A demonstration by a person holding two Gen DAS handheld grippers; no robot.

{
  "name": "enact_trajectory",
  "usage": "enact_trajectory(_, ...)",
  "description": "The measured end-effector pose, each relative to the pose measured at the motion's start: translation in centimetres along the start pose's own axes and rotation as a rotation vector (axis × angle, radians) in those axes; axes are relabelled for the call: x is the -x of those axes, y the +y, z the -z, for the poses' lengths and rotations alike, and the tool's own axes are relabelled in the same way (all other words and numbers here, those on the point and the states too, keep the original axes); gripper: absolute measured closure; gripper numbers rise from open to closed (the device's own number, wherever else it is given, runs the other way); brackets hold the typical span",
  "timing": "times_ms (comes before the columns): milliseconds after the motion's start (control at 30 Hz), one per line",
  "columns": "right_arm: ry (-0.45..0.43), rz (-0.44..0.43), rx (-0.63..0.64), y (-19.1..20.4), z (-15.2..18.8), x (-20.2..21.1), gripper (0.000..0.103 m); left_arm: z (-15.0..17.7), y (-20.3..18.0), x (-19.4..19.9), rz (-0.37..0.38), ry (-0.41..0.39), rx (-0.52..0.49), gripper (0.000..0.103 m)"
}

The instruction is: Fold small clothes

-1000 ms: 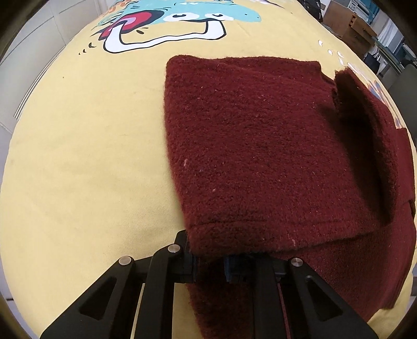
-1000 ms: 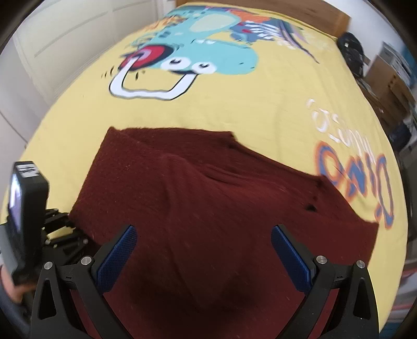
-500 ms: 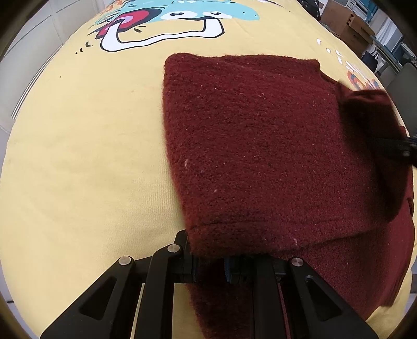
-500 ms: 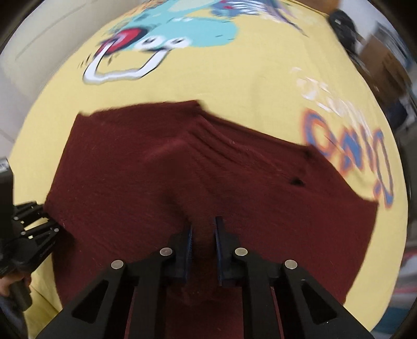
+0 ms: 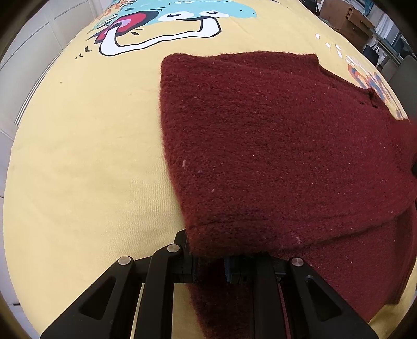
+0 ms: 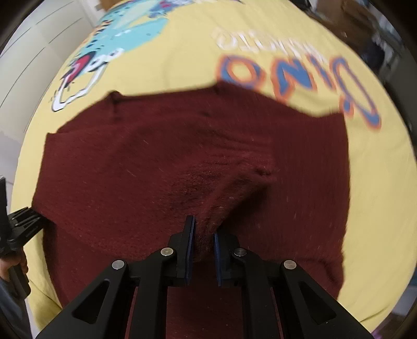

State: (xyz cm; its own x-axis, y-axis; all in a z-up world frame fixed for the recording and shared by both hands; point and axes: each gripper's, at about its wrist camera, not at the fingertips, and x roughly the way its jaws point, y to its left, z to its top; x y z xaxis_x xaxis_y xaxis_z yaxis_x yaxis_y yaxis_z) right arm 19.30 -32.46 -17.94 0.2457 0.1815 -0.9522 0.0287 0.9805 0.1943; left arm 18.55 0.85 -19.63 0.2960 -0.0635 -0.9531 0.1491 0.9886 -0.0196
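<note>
On the yellow cloth: a dark red garment (image 5: 273, 146) lies mostly flat, folded into layers.
Cloth: yellow sheet (image 5: 86, 161) with a smooth weave, printed with a teal cartoon dinosaur (image 5: 166, 23) and orange-and-blue lettering (image 6: 294, 75); whether a bed or a surface lies under it cannot be told.
Garment texture: fuzzy, nubbly fleece or knit with pale lint specks; ribbing shows in the right wrist view.
Garment shape: straight left edge and squared far-left corner; the upper layer ends in a hem near the left tool, with a lower layer showing beyond it on the right.
Left tool (image 5: 208, 260): closed on the near hem corner of the garment, fabric draped over its tips.
Right tool (image 6: 202, 240): blue pads pinching a raised ridge of the garment, which tents up from the flat part.
Open room: broad bare yellow left of the garment and beyond its far edge; the right edge sits near the cloth's drop-off.
Surroundings: white panelled wall (image 5: 31, 52) at left, boxes (image 5: 346, 18) at far right.
</note>
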Motion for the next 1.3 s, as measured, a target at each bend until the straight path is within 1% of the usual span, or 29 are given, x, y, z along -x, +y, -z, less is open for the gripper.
enact_trajectory(33, 0.011, -0.018, -0.033, -0.7, 0.2, -0.5, 0.082, 0.1, 0.0, 0.0, -0.003, 0.0, -0.002, 0.09)
enact_trajectory(100, 0.011, -0.018, -0.094, -2.3, 0.7, -0.6, 0.057, 0.5, 0.3, 0.0, -0.008, -0.001, -0.005, 0.09)
enact_trajectory(167, -0.007, -0.01, -0.109, -3.1, 0.9, 0.3, 0.049, 0.7, 0.4, 0.0, -0.012, -0.001, -0.004, 0.09)
enact_trajectory(233, -0.035, 0.007, -0.111, -3.7, 0.8, 1.5, 0.044, 0.8, 0.2, 0.1, -0.017, -0.003, -0.015, 0.09)
enact_trajectory(300, -0.073, 0.021, -0.107, -4.4, 0.1, 2.8, 0.029, 0.9, 0.0, -0.1, -0.02, -0.007, -0.025, 0.09)
enact_trajectory(333, -0.084, 0.024, -0.1, -4.5, -0.4, 3.1, 0.026, 0.9, -0.1, -0.1, -0.021, -0.008, -0.029, 0.09)
enact_trajectory(433, -0.08, 0.026, -0.088, -4.6, -2.3, 2.7, 0.025, 1.1, -0.2, -0.1, -0.022, -0.011, -0.03, 0.09)
enact_trajectory(500, -0.056, 0.017, -0.08, -4.6, -3.4, 1.5, 0.025, 1.1, -0.2, -0.1, -0.021, -0.012, -0.026, 0.09)
enact_trajectory(533, -0.026, 0.017, -0.068, -4.2, -3.8, 0.3, 0.025, 1.2, -0.2, -0.1, -0.02, -0.012, -0.022, 0.09)
enact_trajectory(633, 0.037, 0.02, -0.032, -3.4, -3.8, -2.0, 0.025, 1.4, -0.2, -0.1, -0.021, -0.013, -0.017, 0.09)
enact_trajectory(667, 0.043, 0.019, -0.009, -2.8, -3.5, -2.5, 0.026, 1.4, -0.5, -0.1, -0.022, -0.013, -0.019, 0.09)
enact_trajectory(700, 0.035, 0.032, 0.008, -2.3, -3.1, -2.5, 0.032, 1.4, -0.5, 0.1, -0.023, -0.015, -0.021, 0.09)
enact_trajectory(733, 0.012, 0.058, 0.03, -1.8, -2.8, -2.1, 0.041, 1.5, -0.5, 0.1, -0.023, -0.017, -0.023, 0.09)
enact_trajectory(767, 0.003, 0.069, 0.042, -1.5, -2.6, -1.9, 0.063, 1.7, -0.5, 0.3, -0.023, -0.02, -0.028, 0.09)
enact_trajectory(800, -0.005, 0.066, 0.055, -1.3, -2.5, -1.5, 0.077, 1.8, -0.4, 0.5, -0.024, -0.022, -0.033, 0.09)
enact_trajectory(833, -0.007, 0.048, 0.065, -1.2, -2.4, -1.1, 0.079, 1.9, -0.5, 0.7, -0.024, -0.023, -0.04, 0.09)
enact_trajectory(867, -0.015, 0.057, 0.074, -1.2, -2.3, -0.7, 0.081, 2.2, -0.7, 1.0, -0.024, -0.026, -0.046, 0.09)
enact_trajectory(1000, -0.089, 0.128, 0.094, -2.0, -2.1, 1.3, 0.083, 2.5, -1.0, 1.7, -0.023, -0.032, -0.05, 0.09)
enact_trajectory(1033, -0.102, 0.16, 0.095, -2.5, -2.0, 1.6, 0.083, 2.6, -1.0, 1.8, -0.025, -0.034, -0.054, 0.09)
enact_trajectory(1067, -0.091, 0.165, 0.093, -3.0, -2.1, 1.4, 0.083, 2.7, -1.2, 1.9, -0.028, -0.036, -0.06, 0.09)
enact_trajectory(1100, -0.076, 0.145, 0.086, -3.4, -2.1, 0.9, 0.083, 3.0, -1.3, 2.0, -0.031, -0.036, -0.065, 0.09)
enact_trajectory(1167, -0.048, 0.136, 0.082, -3.6, -2.0, -0.3, 0.082, 3.1, -1.7, 1.7, -0.039, -0.031, -0.075, 0.09)
enact_trajectory(1233, -0.052, 0.139, 0.078, -3.6, -1.8, -0.9, 0.078, 3.2, -1.9, 1.3, -0.057, -0.025, -0.078, 0.09)
enact_trajectory(1300, -0.065, 0.149, 0.059, -3.8, -1.8, -0.9, 0.063, 3.3, -2.0, 1.0, -0.064, -0.021, -0.062, 0.09)
